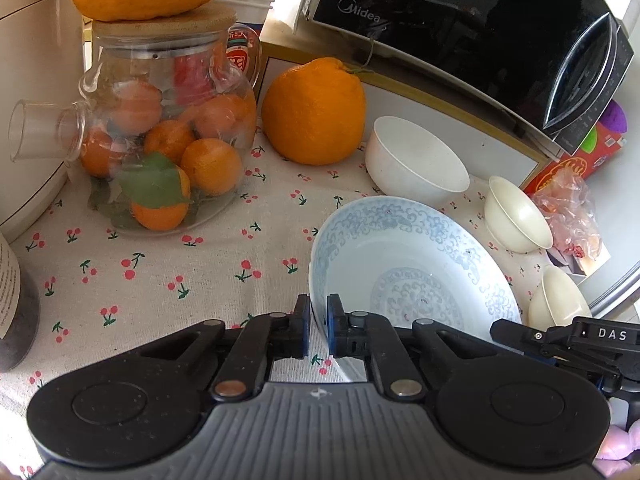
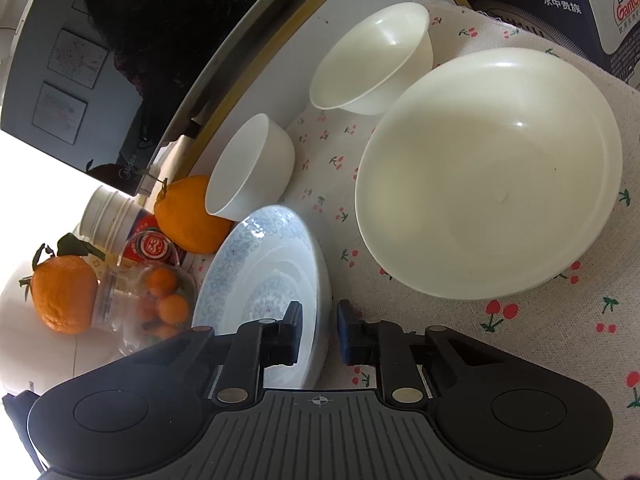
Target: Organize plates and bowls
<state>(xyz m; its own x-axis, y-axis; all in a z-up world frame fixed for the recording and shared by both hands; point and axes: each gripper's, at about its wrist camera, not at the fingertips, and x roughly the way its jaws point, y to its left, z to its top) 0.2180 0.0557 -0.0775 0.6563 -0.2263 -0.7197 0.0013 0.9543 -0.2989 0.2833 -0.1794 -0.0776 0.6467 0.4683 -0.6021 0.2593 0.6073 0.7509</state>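
Blue-patterned plate (image 1: 416, 264) sits tilted at lower centre of both frames, its rim pinched by the left gripper (image 1: 318, 326), while the right gripper (image 2: 318, 334) straddles its edge, jaws spread.

Home kitchen, microwave (image 1: 480, 32), cherry-print tablecloth (image 1: 160, 280), bowls (image 1: 416, 160)

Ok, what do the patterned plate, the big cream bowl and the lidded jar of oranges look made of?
Patterned plate: likely glazed ceramic, from its glossy white surface with blue scrollwork.
Big cream bowl: probably plastic or melamine, given its uniform cream colour and soft sheen with small highlights.
Jar: clear glass, since the oranges show through; its lid looks like bamboo or wood, with visible grain.
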